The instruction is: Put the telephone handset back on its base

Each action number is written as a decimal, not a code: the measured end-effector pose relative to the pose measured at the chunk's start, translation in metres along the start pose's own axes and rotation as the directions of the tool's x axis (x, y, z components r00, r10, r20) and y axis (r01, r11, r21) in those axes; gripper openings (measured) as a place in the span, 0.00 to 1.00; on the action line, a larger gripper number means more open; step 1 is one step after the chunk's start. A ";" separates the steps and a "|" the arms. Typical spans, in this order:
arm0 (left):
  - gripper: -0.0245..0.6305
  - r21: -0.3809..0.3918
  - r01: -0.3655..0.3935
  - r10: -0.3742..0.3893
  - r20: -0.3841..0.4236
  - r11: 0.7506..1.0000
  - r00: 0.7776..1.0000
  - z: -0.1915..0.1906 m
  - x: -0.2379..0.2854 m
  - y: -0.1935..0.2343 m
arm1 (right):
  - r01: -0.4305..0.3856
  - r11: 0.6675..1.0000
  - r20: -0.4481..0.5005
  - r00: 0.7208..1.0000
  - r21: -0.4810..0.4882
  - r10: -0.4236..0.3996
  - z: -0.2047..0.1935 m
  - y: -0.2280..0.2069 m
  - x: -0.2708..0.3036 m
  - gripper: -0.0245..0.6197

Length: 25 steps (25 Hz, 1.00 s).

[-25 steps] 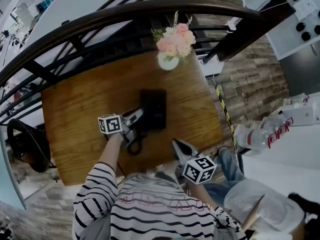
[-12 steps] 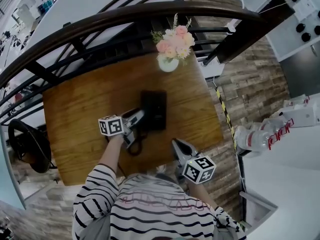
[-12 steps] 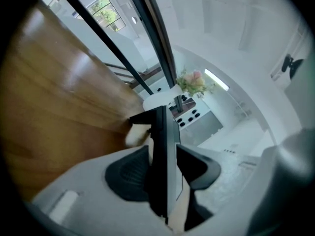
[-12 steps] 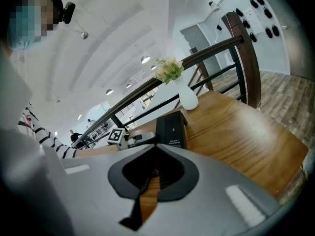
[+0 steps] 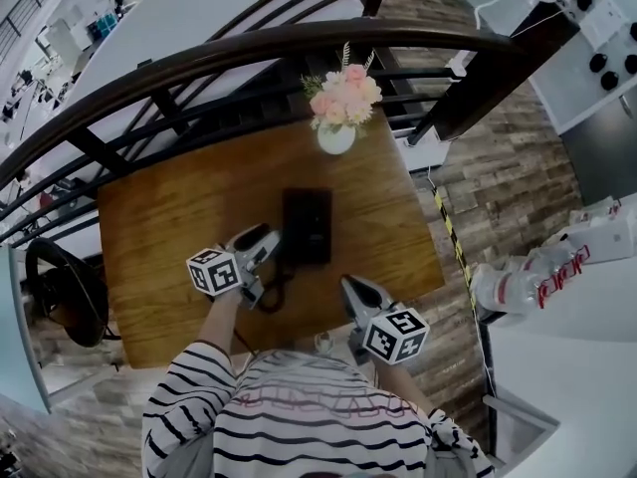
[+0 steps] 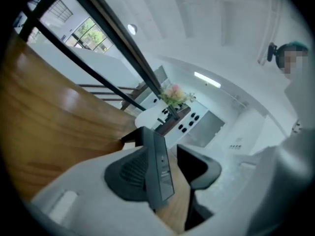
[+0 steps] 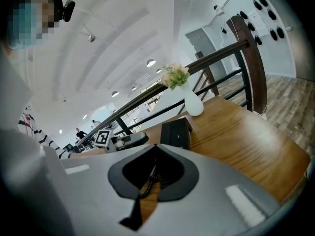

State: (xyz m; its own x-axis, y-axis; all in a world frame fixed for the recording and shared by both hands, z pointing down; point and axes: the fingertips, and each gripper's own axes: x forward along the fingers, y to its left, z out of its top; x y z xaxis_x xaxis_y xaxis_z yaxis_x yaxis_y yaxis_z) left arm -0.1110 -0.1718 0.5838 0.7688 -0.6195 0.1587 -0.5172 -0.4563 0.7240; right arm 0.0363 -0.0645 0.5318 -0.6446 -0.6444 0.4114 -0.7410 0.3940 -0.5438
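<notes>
left claw [image 5: 265, 241] jaws have just spread wide apart, gripping nothing, since the handset [image 5: 292, 227] looks seated on its telephone base [image 5: 318, 222] on the wooden table [image 5: 169, 217], just ahead; right claw [image 5: 347, 285] i hold pinched together, empty and idle nearby.

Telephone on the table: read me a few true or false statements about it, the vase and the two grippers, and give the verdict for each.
1. The telephone lies on the wooden table. True.
2. The vase of flowers has tipped over onto its side. False: it stands upright at the table's far edge, beyond the telephone.
3. The left gripper is clamped on the telephone. False: its jaws have just been opening and stand wide apart. The telephone shows between them, but the pads do not press on it.
4. The right gripper has its jaw tips together and holds nothing. True.
</notes>
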 end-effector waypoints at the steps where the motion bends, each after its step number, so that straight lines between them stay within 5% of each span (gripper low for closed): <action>1: 0.31 0.020 -0.002 0.002 0.017 1.000 1.000 0.005 -0.006 -0.007 | -0.010 1.000 0.005 1.000 -0.007 0.010 0.002 0.002 -0.001 0.04; 11: 0.29 0.175 -0.053 0.032 0.119 0.983 0.992 0.012 -0.067 -0.082 | -0.075 0.992 0.033 0.996 -0.098 0.079 0.009 0.026 -0.023 0.04; 25: 0.04 0.386 -0.191 0.106 0.230 0.903 0.967 -0.028 -0.125 -0.188 | -0.160 0.968 0.047 0.984 -0.195 0.173 -0.001 0.054 -0.082 0.04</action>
State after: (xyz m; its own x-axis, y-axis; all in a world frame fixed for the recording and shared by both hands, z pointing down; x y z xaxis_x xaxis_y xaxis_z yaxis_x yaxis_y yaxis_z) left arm -0.0995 0.0098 0.4464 0.6026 -0.7944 0.0762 -0.7585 -0.5403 0.3643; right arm 0.0493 0.0104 0.4690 -0.7531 -0.5971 0.2763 -0.6504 0.6125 -0.4492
